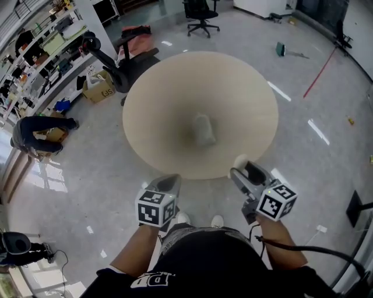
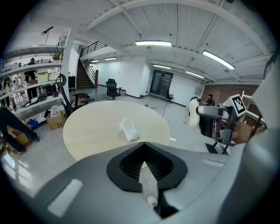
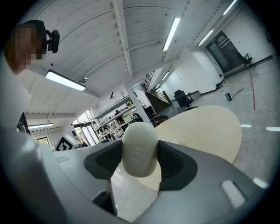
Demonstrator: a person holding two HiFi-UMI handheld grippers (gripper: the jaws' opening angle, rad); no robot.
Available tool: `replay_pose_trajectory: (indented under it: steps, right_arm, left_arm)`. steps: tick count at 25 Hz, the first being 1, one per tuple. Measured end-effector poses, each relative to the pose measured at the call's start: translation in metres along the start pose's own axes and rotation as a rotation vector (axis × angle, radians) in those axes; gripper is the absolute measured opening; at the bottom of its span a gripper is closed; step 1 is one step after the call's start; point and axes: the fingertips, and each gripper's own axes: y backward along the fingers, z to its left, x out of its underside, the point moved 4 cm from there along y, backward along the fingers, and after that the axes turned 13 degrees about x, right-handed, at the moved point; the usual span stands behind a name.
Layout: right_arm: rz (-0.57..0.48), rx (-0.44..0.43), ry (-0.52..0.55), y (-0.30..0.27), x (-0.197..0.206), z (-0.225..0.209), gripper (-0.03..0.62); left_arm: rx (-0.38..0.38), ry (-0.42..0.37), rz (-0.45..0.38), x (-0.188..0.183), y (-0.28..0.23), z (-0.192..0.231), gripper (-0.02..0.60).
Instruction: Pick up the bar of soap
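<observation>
A pale oval bar of soap [image 3: 139, 149] sits squeezed between the dark pads of my right gripper [image 3: 139, 153], which is shut on it. In the head view the soap [image 1: 240, 161] shows at that gripper's [image 1: 243, 169] tips, held over the floor just off the near right edge of the round beige table [image 1: 163, 93]. A white soap dish [image 1: 203, 129] stands near the table's middle, also seen in the left gripper view as the dish [image 2: 129, 130]. My left gripper [image 1: 168, 185] hangs near the table's front edge, shut on nothing.
A black office chair [image 1: 125, 61] and a cardboard box [image 1: 99, 88] stand left of the table, another chair [image 1: 201, 14] behind it. Shelves [image 1: 41, 41] line the far left, where a person [image 1: 36, 132] bends over. A black cable [image 1: 315, 250] trails from my right hand.
</observation>
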Motion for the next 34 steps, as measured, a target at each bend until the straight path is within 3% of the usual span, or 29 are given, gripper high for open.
replay_pose_trajectory:
  steps: [10, 23, 34]
  right_arm:
    - [-0.004, 0.041, -0.017, -0.012, 0.010, 0.012, 0.262]
    - [0.010, 0.073, 0.035, -0.016, 0.011, 0.022, 0.262]
    - [0.003, 0.089, -0.010, -0.015, 0.023, 0.028, 0.262]
  left_arm:
    - [0.070, -0.046, 0.017, -0.004, 0.003, 0.010, 0.008]
    - [0.082, -0.048, 0.020, -0.007, 0.011, 0.016, 0.008]
    - [0.085, -0.037, 0.006, 0.002, 0.020, 0.020, 0.008]
